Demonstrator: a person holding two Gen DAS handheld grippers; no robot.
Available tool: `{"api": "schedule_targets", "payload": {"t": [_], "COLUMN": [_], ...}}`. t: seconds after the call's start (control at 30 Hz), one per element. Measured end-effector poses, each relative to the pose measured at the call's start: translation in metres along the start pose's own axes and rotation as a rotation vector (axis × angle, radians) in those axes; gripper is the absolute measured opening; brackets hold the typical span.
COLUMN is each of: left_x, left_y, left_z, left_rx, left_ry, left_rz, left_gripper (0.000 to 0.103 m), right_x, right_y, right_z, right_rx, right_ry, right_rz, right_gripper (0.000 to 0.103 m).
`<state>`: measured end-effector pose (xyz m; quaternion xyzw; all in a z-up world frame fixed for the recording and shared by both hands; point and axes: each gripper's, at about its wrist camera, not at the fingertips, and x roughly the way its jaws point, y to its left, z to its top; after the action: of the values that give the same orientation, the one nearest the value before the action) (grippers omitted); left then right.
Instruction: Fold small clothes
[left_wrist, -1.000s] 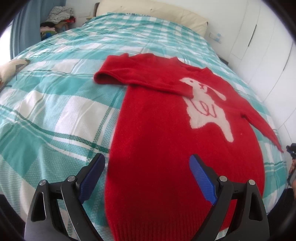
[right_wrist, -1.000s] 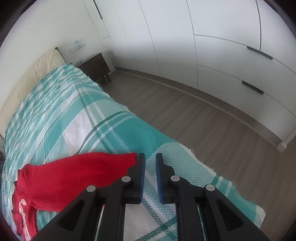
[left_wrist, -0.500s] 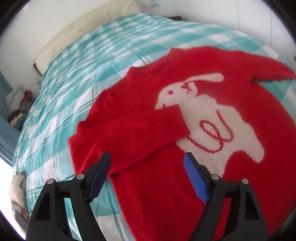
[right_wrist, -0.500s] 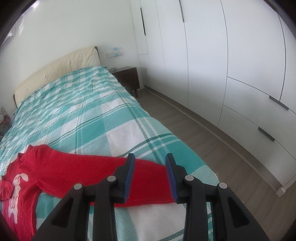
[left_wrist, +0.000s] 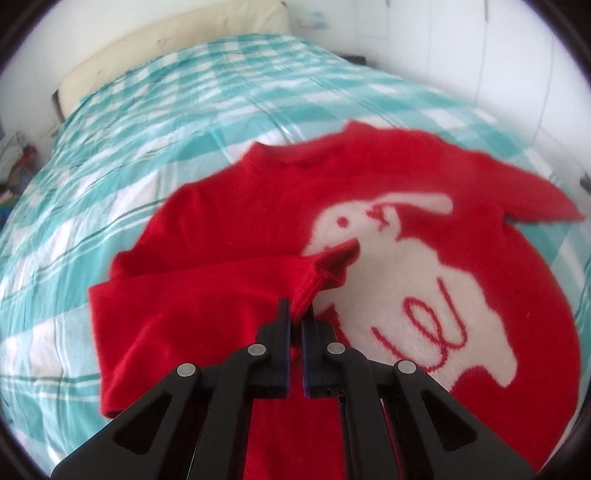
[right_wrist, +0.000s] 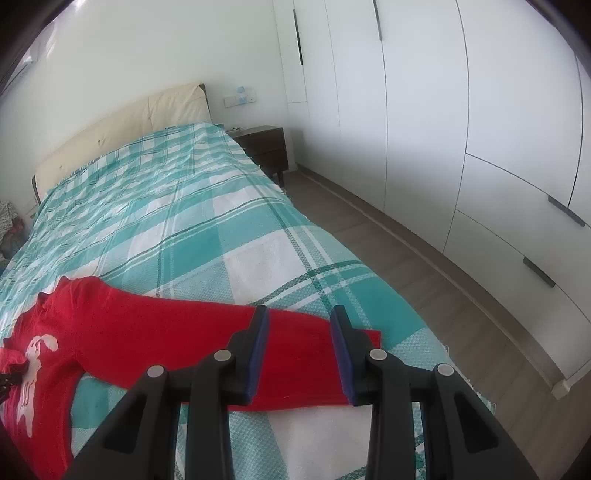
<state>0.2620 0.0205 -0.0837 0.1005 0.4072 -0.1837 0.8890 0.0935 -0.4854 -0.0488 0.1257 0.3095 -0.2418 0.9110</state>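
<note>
A home bedroom: checked bedspread (right_wrist: 192, 236); padded headboard (right_wrist: 122, 125); white wardrobes (right_wrist: 424, 110); nightstand (right_wrist: 264, 146)

red knit sweater (left_wrist: 229, 236) with a white rabbit motif (left_wrist: 406, 266) on the chest, rabbit's eye and a looping line stitched in red. teal-and-white plaid bedspread (right_wrist: 207, 236) with thin dark green lines through the checks. cream padded headboard (right_wrist: 122, 125). plain white wardrobe doors (right_wrist: 424, 110) with dark grey bar handles. dark brown wooden nightstand (right_wrist: 264, 146). grey-brown wood-grain floor (right_wrist: 424, 288). white wall with a white socket plate carrying a pale blue patch. black plastic gripper fingers (right_wrist: 242, 358) with blue pads in both views.
</note>
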Motion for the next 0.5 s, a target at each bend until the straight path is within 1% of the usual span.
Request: {"api": "schedule_targets", "payload": {"t": [0.07,0.13,0.17,0.23,0.3,0.37,0.43,0.5], "left_x": [-0.037,-0.073,-0.09,-0.114,-0.132,-0.139,-0.139,-0.134], "left_y": [0.048,0.103,0.13,0.181,0.218,0.245,0.262,0.271], "left_z": [-0.003,-0.016,-0.025,-0.047,-0.076,-0.107,-0.136,-0.159], "left_rx": [-0.192,-0.389,-0.487,-0.651,-0.774,-0.879,-0.962,-1.014], "left_ry": [-0.079,-0.151,-0.179,-0.213,-0.217,-0.202,-0.178,-0.149], "left_rz": [0.011,0.063,0.102,0.208,0.311,0.388,0.43,0.459], "left_gripper": [0.003,0.003,0.003,0.003,0.003,0.003,0.003,0.003], "right_x": [-0.001,-0.002,-0.002,-0.002,-0.002,-0.002,-0.002,-0.002], "right_y": [0.002,0.003,0.003,0.004,0.005,0.007,0.008,0.009], "right_z": [0.0,0.0,0.0,0.0,0.0,-0.001,-0.002,-0.002], "right_rx": [-0.011,-0.017,-0.017,-0.018,-0.022,-0.028,-0.035,-0.042], "right_ry": [-0.007,-0.013,-0.014,-0.014,-0.012,-0.011,-0.012,-0.013], "right_rz": [0.0,0.003,0.006,0.011,0.013,0.011,0.004,-0.002], "right_gripper": [0.034,0.034,0.034,0.034,0.034,0.034,0.034,0.034]}}
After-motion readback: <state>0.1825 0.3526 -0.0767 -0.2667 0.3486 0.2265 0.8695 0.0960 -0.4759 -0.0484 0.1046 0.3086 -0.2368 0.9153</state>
